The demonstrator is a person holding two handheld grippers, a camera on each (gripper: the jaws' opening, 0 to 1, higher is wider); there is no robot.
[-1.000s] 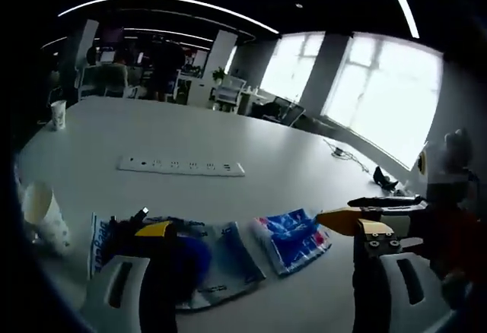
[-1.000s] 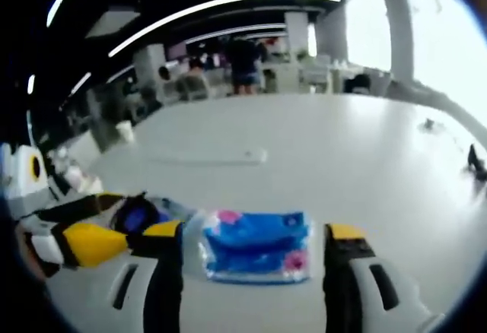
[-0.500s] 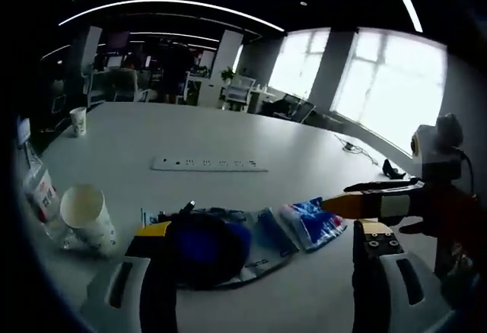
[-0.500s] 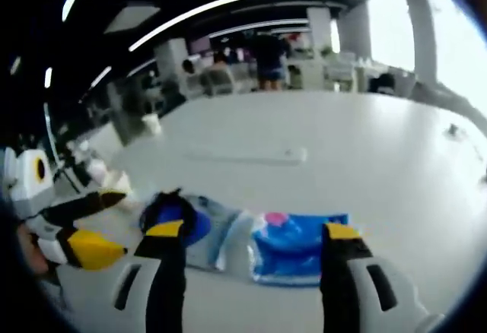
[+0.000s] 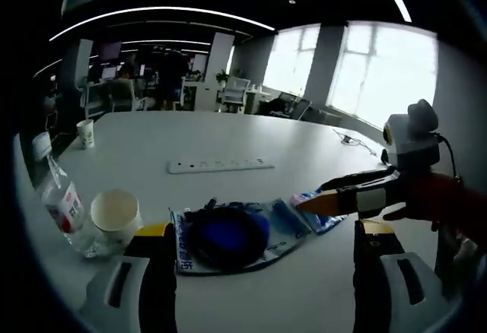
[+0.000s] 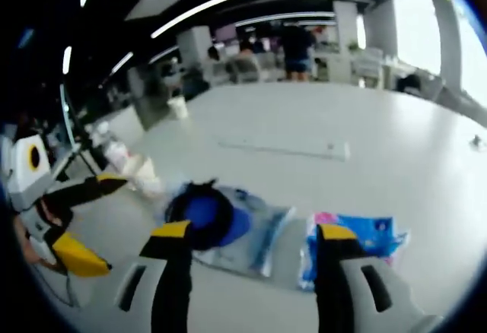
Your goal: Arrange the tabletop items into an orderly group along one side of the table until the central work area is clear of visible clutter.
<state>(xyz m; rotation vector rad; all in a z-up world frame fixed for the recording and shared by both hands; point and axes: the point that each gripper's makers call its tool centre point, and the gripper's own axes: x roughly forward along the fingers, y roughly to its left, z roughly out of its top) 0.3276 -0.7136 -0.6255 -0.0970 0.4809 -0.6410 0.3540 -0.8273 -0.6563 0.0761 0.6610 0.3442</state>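
Left gripper view: left gripper [image 5: 259, 234] released, jaws wide, nothing between. Clear bag with blue-black bundle [image 5: 228, 230] lies flat on table [image 5: 228, 147] just ahead between jaws; paper cup [image 5: 116, 213] and water bottle [image 5: 67, 205] off left jaw; blue wipes pack [image 5: 323, 213] toward right jaw, partly behind right gripper [image 5: 335, 200].

Right gripper view: right gripper [image 6: 255, 234] also released, empty. Bag ahead of left jaw, wipes pack [image 6: 354, 238] just beyond right jaw. Both likely light, soft, slippery film; pinch at edge or corner.

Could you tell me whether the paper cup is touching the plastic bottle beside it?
Cannot tell: in the left gripper view the paper cup overlaps the plastic bottle, showing neither contact nor gap plainly.
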